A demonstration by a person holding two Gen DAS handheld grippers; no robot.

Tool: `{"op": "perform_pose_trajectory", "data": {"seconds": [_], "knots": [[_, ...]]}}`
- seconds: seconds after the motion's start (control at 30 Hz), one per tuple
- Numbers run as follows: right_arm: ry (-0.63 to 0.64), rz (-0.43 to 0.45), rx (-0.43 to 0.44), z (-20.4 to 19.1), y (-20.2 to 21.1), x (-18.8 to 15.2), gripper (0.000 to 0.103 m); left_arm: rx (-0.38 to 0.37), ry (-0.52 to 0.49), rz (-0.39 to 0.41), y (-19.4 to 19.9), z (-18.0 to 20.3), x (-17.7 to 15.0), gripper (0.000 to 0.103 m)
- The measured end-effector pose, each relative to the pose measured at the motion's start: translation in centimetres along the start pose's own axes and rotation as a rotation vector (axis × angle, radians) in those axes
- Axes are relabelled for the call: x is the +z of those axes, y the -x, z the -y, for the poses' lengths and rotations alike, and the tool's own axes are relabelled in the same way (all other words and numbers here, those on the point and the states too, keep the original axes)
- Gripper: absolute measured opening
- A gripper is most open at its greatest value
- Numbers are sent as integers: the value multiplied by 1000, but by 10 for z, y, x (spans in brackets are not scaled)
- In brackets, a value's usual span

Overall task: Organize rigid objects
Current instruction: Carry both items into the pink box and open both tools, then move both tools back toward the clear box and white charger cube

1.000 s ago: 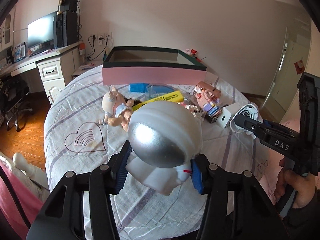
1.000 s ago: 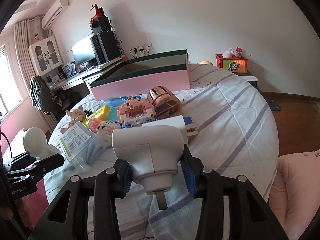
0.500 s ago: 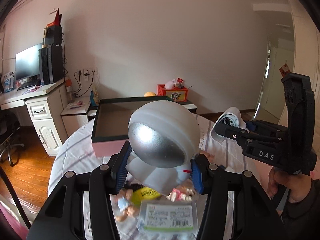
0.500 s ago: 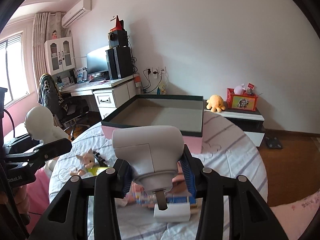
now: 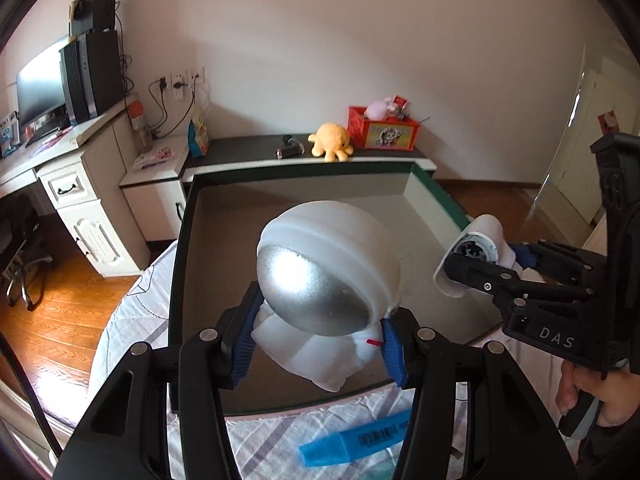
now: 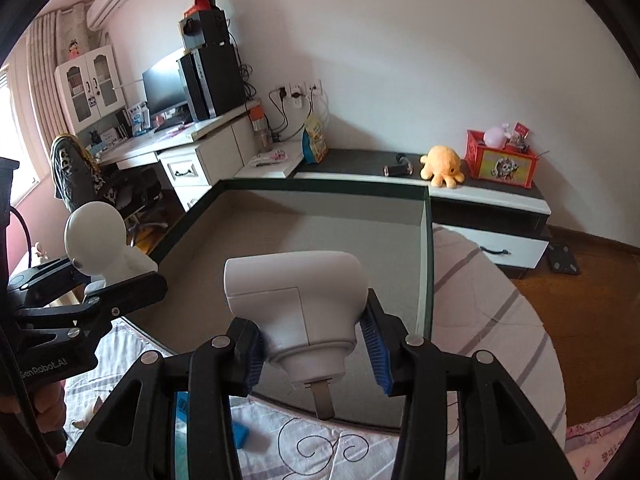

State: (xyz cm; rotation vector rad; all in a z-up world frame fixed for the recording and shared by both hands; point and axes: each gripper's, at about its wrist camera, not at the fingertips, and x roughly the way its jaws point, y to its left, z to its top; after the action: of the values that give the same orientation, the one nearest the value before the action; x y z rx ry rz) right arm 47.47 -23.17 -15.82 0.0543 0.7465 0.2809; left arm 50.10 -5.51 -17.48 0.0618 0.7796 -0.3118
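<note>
In your left wrist view, your left gripper (image 5: 322, 344) is clamped on one white astronaut figure (image 5: 326, 280) with a silver visor; the blue pads press its body from both sides. The figure hangs over the big box (image 5: 180, 264), which has a dark green rim and a grey inside. The floor of the box is bare, so there is wide room inside it. The near rim passes just below the figure, and the left rim runs close beside your left finger. On the right side you see your right gripper (image 5: 492, 268) over the right part of the box, holding one white device (image 5: 476, 240), with a hand (image 5: 592, 392) on its handle. One blue highlighter (image 5: 356, 440) lies on the striped bedcover (image 5: 280, 440) in front of the box.

In your right wrist view, your right gripper (image 6: 316, 350) is clamped on the same white device (image 6: 298, 300), a rounded housing with a metal tab pointing down. It hangs over the near part of the box (image 6: 428, 264), not far from the right wall. On the left, your left gripper (image 6: 112, 280) holds the astronaut figure (image 6: 100, 240) over the left rim. The box stands on the bedcover (image 6: 480, 300). Behind it are a low dark cabinet (image 6: 500, 200) with one orange plush octopus (image 6: 442, 166) and one red box (image 6: 502, 162), and a white desk (image 6: 188, 156) with one monitor (image 6: 164, 84). The floor is brown wood.
</note>
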Motion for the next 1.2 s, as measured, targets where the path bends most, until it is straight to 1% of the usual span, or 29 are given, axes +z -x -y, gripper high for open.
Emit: {"op": "perform_pose_trajectory", "data": {"seconds": [0.07, 0.13, 0.2, 0.23, 0.27, 0.3, 0.33, 0.37, 0.4, 0.43, 0.47, 0.5, 0.53, 0.57, 0.6, 0.63, 0.67, 0.73, 0.77, 0.8, 0.9, 0.97, 1.07, 1.2], "knots": [[3, -44, -13, 3, -14, -2, 44, 9, 6, -51, -15, 0, -2, 53], [-1, -82, -7, 7, -26, -4, 44, 24, 28, -92, -23, 0, -6, 53], [-1, -113, -14, 9, -34, -9, 44, 31, 37, -114, -28, 0, -9, 55], [-4, -126, -16, 10, -37, -11, 44, 35, 40, -122, -27, 1, -10, 60], [-9, -126, -18, 11, -37, -13, 44, 43, 44, -119, -25, 1, -11, 67], [-10, -117, -21, 11, -35, -15, 46, 51, 47, -110, -21, 2, -12, 72], [-19, -109, -19, 13, -33, -16, 48, 59, 46, -94, -14, 3, -15, 78], [-29, -97, -17, 13, -28, -18, 53, 69, 45, -71, -5, 4, -16, 80], [-33, -82, -15, 13, -21, -19, 56, 77, 43, -47, 6, 5, -19, 80], [-33, -66, -10, 12, -15, -19, 57, 77, 42, -23, 17, 5, -21, 83], [-35, -47, -8, 11, -7, -17, 65, 83, 45, 3, 31, 4, -24, 87], [-38, -23, -10, 8, 4, -17, 76, 96, 50, 35, 45, 2, -24, 87], [-37, 5, -12, 4, 17, -16, 81, 105, 50, 75, 62, 3, -27, 88], [-34, 42, -19, 0, 32, -17, 83, 117, 47, 117, 80, 4, -32, 93], [-33, 83, -31, -5, 51, -20, 83, 145, 46, 159, 99, 7, -39, 96], [-30, 115, -36, -10, 67, -21, 83, 176, 49, 204, 117, 8, -47, 102], [-27, 153, -41, -16, 86, -26, 84, 201, 52, 251, 136, 12, -54, 103], [-15, 223, -73, -32, 119, -36, 91, 234, 49, 336, 171, 20, -72, 103], [-3, 250, -91, -39, 133, -41, 101, 253, 55, 364, 186, 22, -80, 103], [10, 285, -117, -49, 150, -51, 103, 266, 60, 385, 199, 26, -91, 103], [50, 367, -158, -75, 190, -75, 103, 277, 88, 421, 234, 29, -118, 103], [59, 401, -187, -89, 212, -89, 103, 285, 102, 440, 252, 33, -136, 103], [55, 443, -208, -104, 241, -116, 103, 300, 105, 470, 276, 45, -162, 103], [44, 483, -224, -121, 272, -143, 103, 266, 92, 497, 303, 65, -191, 103]]}}
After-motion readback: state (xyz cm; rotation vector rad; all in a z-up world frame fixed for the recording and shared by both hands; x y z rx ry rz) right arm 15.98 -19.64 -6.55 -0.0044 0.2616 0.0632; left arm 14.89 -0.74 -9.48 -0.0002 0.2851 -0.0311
